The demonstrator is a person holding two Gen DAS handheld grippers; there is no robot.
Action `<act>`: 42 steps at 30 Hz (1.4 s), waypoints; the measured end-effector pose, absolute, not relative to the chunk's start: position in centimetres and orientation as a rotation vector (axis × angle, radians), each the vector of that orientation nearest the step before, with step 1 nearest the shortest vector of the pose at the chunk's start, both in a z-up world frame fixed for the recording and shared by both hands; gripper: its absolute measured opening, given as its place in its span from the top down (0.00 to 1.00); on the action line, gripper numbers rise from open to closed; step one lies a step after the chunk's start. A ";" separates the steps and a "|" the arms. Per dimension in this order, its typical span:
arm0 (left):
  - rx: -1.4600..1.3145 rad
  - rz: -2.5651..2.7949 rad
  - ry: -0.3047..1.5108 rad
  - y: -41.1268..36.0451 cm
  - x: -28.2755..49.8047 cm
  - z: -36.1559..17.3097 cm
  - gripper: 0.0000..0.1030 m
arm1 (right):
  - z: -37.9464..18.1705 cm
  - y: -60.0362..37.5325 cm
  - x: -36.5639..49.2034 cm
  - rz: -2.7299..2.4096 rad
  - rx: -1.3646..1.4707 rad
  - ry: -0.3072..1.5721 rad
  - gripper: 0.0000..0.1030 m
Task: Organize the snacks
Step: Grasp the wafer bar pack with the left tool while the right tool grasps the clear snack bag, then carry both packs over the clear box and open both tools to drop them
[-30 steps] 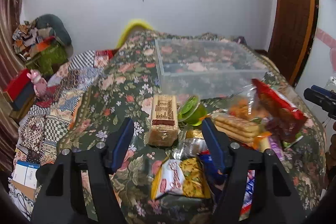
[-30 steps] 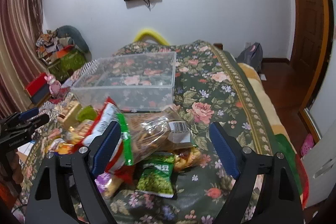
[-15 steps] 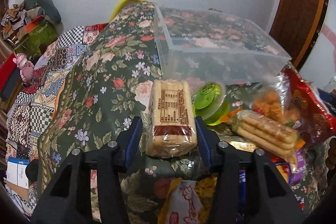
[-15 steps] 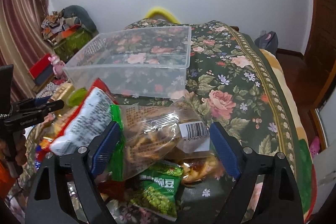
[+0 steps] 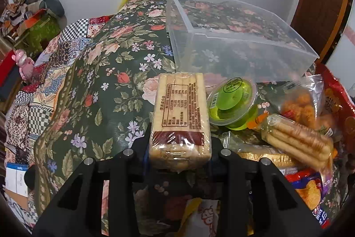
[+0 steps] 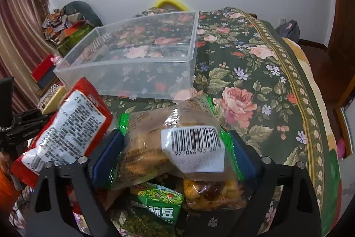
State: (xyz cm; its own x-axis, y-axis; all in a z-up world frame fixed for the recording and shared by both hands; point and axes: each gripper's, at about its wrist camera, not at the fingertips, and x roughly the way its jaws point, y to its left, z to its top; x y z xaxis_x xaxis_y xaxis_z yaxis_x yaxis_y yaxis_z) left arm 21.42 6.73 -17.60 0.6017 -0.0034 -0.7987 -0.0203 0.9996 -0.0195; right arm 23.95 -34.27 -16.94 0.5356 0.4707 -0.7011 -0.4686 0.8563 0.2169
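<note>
My left gripper is shut on the near end of a clear-wrapped biscuit pack with a brown label. My right gripper has its blue pads against both sides of a clear green-edged snack bag with a barcode sticker. An empty clear plastic box stands behind the snack pile and also shows in the right wrist view. The left gripper's body shows at the left edge of the right wrist view.
A green jelly cup, a pack of wafer rolls, a bag of orange puffs, a red bag and a green pea packet lie on the floral cloth. The cloth drops away at left and right.
Both grippers moved forward and down onto the pile. The left gripper closed on the biscuit pack. The right gripper closed around the barcode bag.
</note>
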 end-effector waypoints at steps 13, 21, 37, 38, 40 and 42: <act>-0.023 0.023 0.873 7.0 20.1 -14.9 0.65 | -15.1 -35.6 24.3 0.555 0.051 0.815 0.51; 0.020 0.008 0.900 6.5 20.2 -15.5 0.64 | -17.0 -33.7 24.7 0.583 0.019 0.898 0.36; -0.007 0.019 0.915 7.1 20.8 -16.6 0.67 | -16.3 -35.1 24.8 0.596 0.110 0.853 0.57; -0.005 0.020 0.910 7.1 20.6 -16.2 0.67 | -16.1 -35.0 24.8 0.595 0.102 0.848 0.57; 0.000 0.020 0.890 7.1 20.3 -15.3 0.67 | -15.5 -34.9 24.6 0.596 0.090 0.830 0.58; 0.000 0.025 0.862 7.1 20.0 -13.9 0.67 | -14.7 -34.8 24.6 0.596 0.081 0.806 0.58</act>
State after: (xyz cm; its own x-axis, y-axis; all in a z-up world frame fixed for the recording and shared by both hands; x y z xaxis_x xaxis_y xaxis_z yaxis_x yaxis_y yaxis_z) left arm 19.98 7.07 -13.94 0.6506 0.0216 -0.7591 -0.0216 0.9997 0.0100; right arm 24.56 -34.78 -14.65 0.5384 0.5301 -0.6551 -0.4703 0.8341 0.2883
